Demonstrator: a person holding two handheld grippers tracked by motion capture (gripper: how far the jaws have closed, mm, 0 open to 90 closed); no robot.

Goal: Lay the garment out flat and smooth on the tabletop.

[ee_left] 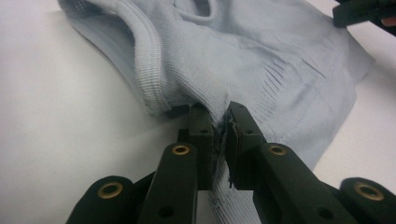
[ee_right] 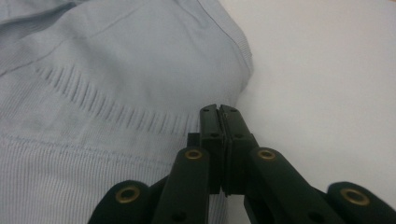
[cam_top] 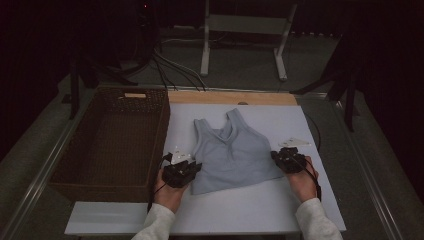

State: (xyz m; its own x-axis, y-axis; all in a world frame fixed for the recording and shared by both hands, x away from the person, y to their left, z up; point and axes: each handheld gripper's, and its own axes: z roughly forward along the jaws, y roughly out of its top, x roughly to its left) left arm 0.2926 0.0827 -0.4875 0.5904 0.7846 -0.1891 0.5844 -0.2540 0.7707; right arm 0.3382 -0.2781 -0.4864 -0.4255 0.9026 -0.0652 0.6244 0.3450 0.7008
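Observation:
A light blue tank top (cam_top: 232, 150) lies flat on the white board (cam_top: 250, 210), straps pointing away from me. My left gripper (cam_top: 195, 166) is shut on the top's left side edge; in the left gripper view the ribbed cloth (ee_left: 261, 60) is pinched and bunched between the jaws of the left gripper (ee_left: 219, 112). My right gripper (cam_top: 276, 155) sits at the top's right side edge. In the right gripper view the jaws of the right gripper (ee_right: 219, 109) are pressed together where the edge of the cloth (ee_right: 116, 70) runs in under them.
A dark wicker basket (cam_top: 162, 135) stands along the board's left side, close to my left hand. A wooden strip (cam_top: 230, 97) borders the board's far edge. Cables and a white stand's legs (cam_top: 205, 55) lie on the floor beyond the table.

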